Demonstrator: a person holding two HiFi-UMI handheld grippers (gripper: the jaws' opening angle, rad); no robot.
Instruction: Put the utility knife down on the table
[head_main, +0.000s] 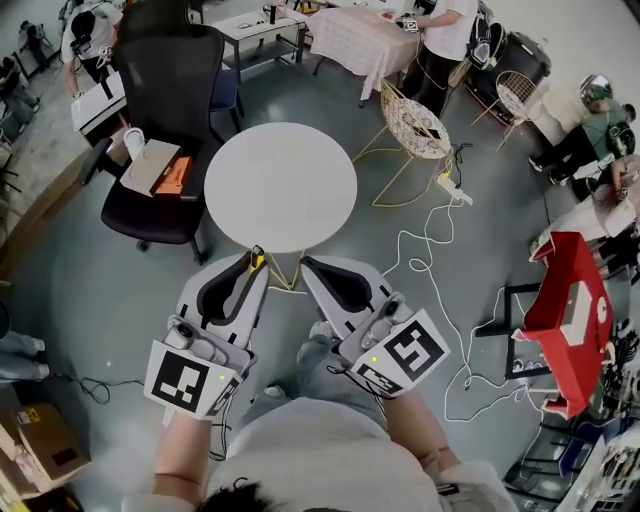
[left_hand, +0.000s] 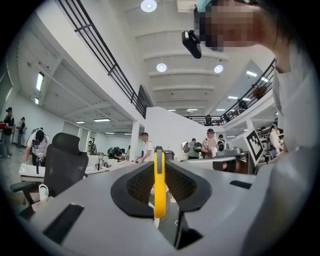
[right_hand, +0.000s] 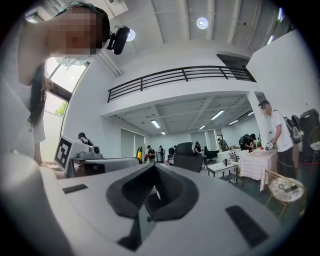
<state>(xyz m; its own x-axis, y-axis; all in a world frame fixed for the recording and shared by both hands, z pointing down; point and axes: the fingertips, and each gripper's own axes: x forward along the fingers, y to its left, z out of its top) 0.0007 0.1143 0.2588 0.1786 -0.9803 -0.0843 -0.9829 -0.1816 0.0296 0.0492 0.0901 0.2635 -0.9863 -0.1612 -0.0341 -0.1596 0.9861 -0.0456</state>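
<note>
A yellow utility knife (left_hand: 159, 185) stands edge-on between the jaws of my left gripper (left_hand: 159, 172), which is shut on it. In the head view the knife's yellow tip (head_main: 257, 261) pokes out of the left gripper (head_main: 256, 264) just at the near edge of the round white table (head_main: 281, 186). My right gripper (head_main: 305, 266) is beside it, close to the body, jaws closed together with nothing in them (right_hand: 152, 172). Both gripper views look out level across the room. From the right gripper view the knife (right_hand: 139, 151) shows small at the left.
A black office chair (head_main: 165, 90) holding a box stands left of the table. A wire chair (head_main: 415, 125) stands to its right. White cables (head_main: 440, 260) and a power strip trail over the floor on the right, near a red stand (head_main: 565, 300). Several people work at far tables.
</note>
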